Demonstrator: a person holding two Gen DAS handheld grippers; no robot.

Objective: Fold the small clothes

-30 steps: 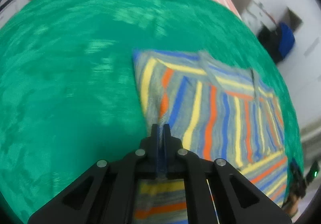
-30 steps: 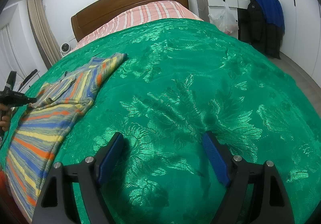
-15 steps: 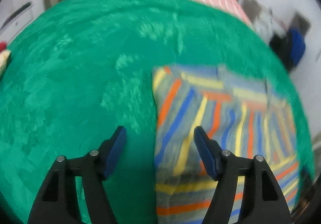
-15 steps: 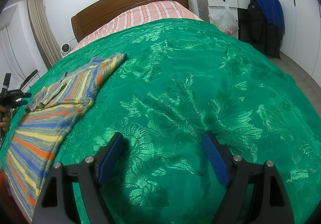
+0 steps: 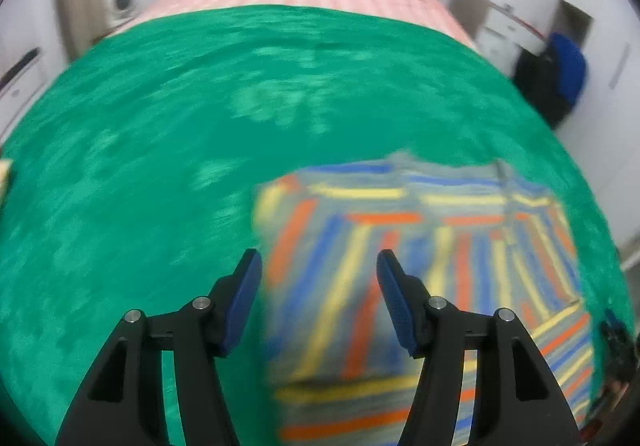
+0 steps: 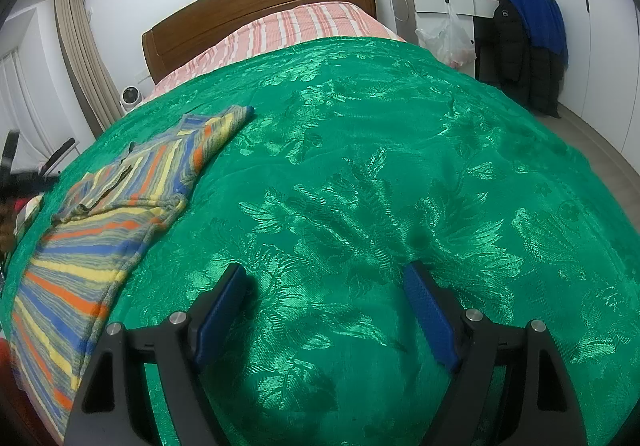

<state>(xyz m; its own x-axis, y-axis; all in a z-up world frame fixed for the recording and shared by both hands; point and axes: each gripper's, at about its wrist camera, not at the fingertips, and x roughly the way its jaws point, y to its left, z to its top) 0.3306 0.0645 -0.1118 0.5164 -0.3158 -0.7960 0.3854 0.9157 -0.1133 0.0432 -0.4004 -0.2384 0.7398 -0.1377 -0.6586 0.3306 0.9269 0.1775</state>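
A striped garment (image 5: pixel 420 258) in grey, blue, yellow and orange lies partly folded on the green bedspread (image 5: pixel 160 150). It also shows in the right wrist view (image 6: pixel 120 202) at the left edge of the bed. My left gripper (image 5: pixel 318 298) is open and empty, just above the garment's left edge. My right gripper (image 6: pixel 326 310) is open and empty over bare bedspread (image 6: pixel 400 166), well to the right of the garment. The left gripper shows faintly at the far left of the right wrist view (image 6: pixel 24 182).
A pink striped sheet (image 6: pixel 280 30) and a wooden headboard (image 6: pixel 256 2) are at the far end. A white desk (image 6: pixel 440 6) with a plastic bag and a chair with dark and blue jackets (image 6: pixel 528 46) stand to the right. Curtains (image 6: pixel 80 58) hang on the left.
My left gripper let go of the garment's folded edge, opened, and drew back and up. The garment now lies flat on the bed. The right gripper has not moved.
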